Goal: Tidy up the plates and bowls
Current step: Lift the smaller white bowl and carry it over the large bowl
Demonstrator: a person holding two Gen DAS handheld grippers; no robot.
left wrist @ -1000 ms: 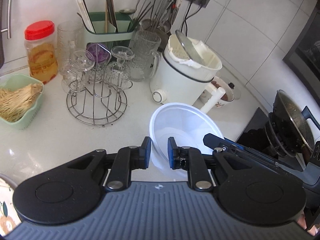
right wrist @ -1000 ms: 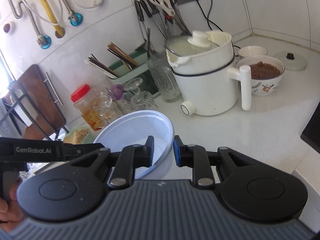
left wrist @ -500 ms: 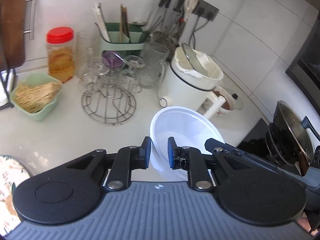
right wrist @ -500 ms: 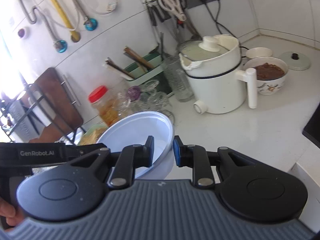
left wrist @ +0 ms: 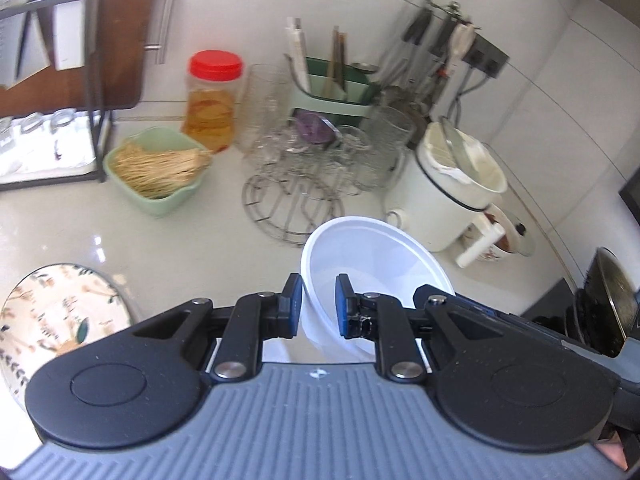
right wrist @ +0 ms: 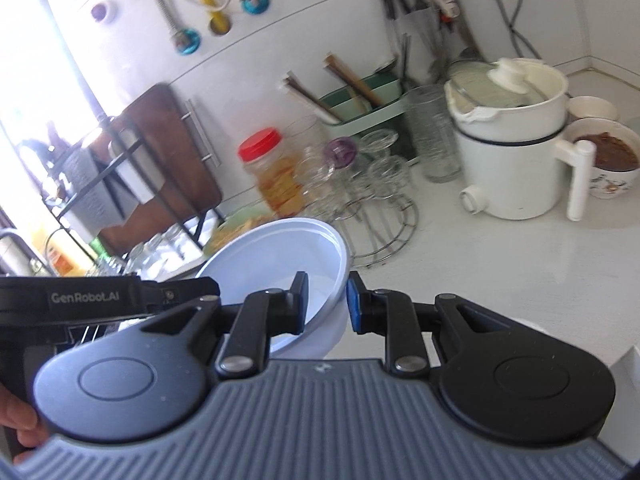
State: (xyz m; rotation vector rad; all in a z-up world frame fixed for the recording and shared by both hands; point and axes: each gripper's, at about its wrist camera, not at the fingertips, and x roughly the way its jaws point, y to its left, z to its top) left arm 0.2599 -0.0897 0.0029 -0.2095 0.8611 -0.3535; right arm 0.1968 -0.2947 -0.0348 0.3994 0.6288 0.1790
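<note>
A white plastic bowl [left wrist: 372, 256] hangs tilted above the pale counter, carried between both grippers. My left gripper [left wrist: 316, 308] is shut on its near rim, one blue pad inside and one outside. In the right wrist view the same bowl [right wrist: 276, 252] shows with my right gripper [right wrist: 327, 304] shut on the opposite rim. A floral plate [left wrist: 52, 312] lies on the counter at the lower left. A patterned bowl [right wrist: 612, 160] of brown food stands behind the white cooker.
A white electric cooker [left wrist: 444, 200] stands right of a wire glass rack [left wrist: 296, 200]. A green dish of noodles [left wrist: 156, 172], a red-lidded jar [left wrist: 212, 104] and a utensil holder [left wrist: 332, 92] line the wall. A black dish rack [right wrist: 92, 184] stands left; a pan [left wrist: 612, 304] sits right.
Both grippers have carried the bowl up and leftward along the counter; the floral plate and the black rack have come into view, and the cooker has slid to the right.
</note>
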